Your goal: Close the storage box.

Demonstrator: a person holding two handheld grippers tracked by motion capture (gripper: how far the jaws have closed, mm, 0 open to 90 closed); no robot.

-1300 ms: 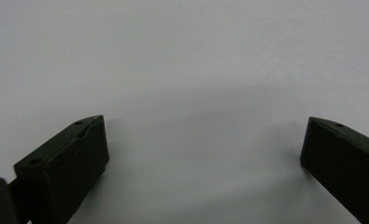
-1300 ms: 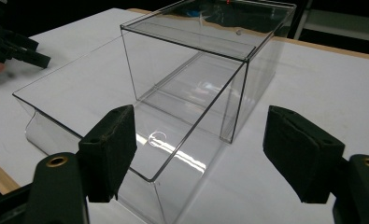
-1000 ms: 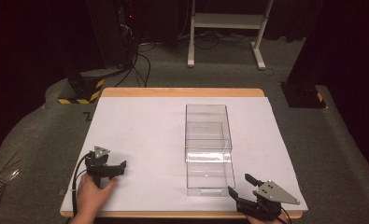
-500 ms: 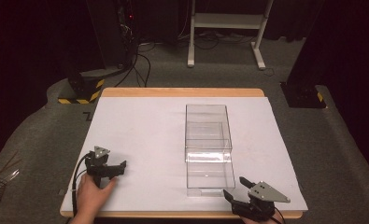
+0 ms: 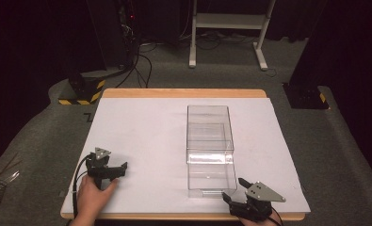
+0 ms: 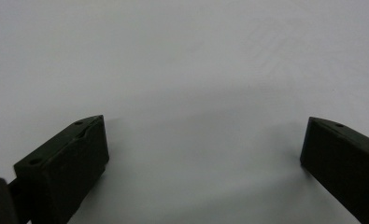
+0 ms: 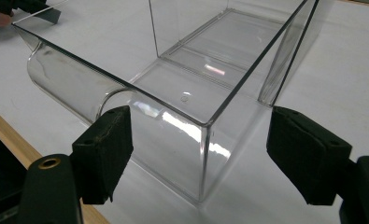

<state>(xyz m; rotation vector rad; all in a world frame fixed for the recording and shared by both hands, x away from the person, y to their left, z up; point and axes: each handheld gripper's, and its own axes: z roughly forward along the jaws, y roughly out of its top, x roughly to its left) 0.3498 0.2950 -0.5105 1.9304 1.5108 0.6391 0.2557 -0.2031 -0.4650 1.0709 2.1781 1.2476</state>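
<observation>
Clear plastic bin dead ahead of my right gripper.
Long axis runs away; both jaw pairs spread, empty; left gripper well apart.

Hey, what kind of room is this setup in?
Probably a lab or test room: a white-covered table holding just a clear plastic box, dark curtains around, and cables running across the grey carpet.

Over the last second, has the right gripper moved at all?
Yes. In the high view the right gripper has shifted left along the table's near edge, toward the clear box's near right corner, jaws open.
</observation>
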